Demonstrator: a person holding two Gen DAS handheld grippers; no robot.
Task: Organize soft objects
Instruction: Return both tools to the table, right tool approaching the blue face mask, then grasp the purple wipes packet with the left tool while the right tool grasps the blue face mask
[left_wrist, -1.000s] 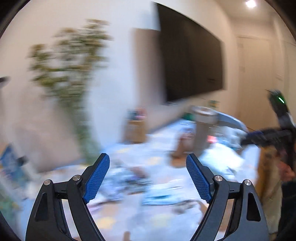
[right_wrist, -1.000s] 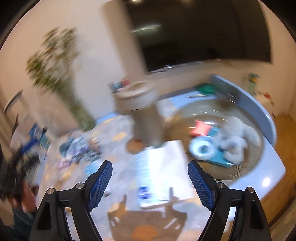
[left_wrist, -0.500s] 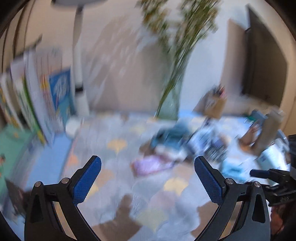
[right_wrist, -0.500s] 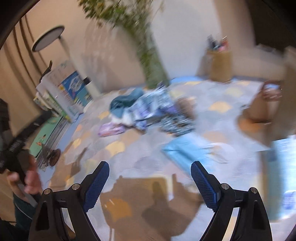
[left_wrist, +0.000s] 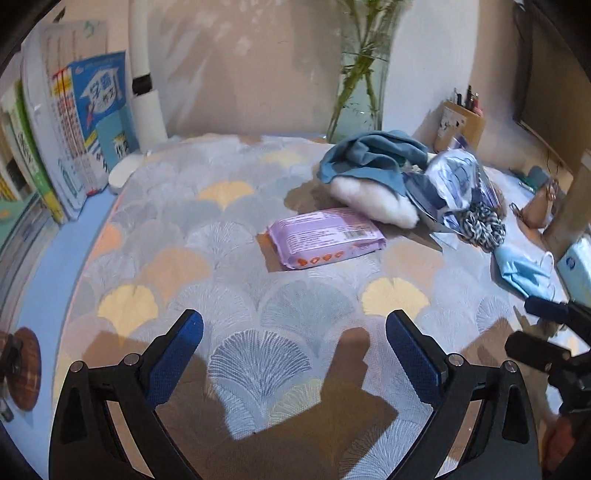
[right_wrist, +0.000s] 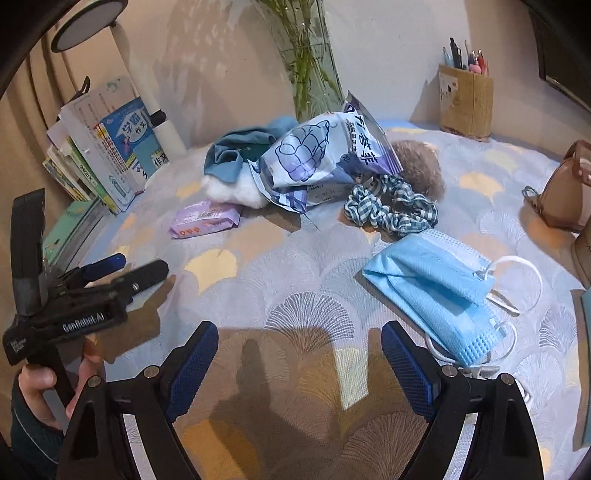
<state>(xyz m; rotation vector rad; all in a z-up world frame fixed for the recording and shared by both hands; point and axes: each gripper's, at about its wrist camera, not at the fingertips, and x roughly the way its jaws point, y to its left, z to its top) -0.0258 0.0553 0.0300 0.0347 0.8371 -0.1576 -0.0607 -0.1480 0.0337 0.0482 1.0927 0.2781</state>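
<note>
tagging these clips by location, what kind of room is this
Most likely a home desk or study corner. Upright workbooks lean by the wall, a pen holder stands at the back, and a glass vase of green stems sits on a patterned tablecloth strewn with soft household items.

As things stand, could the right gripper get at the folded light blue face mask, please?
Probably yes. The right gripper is open and empty, and the folded light blue face mask lies flat on the patterned tablecloth just ahead and to its right, with nothing on top or in between.
</note>
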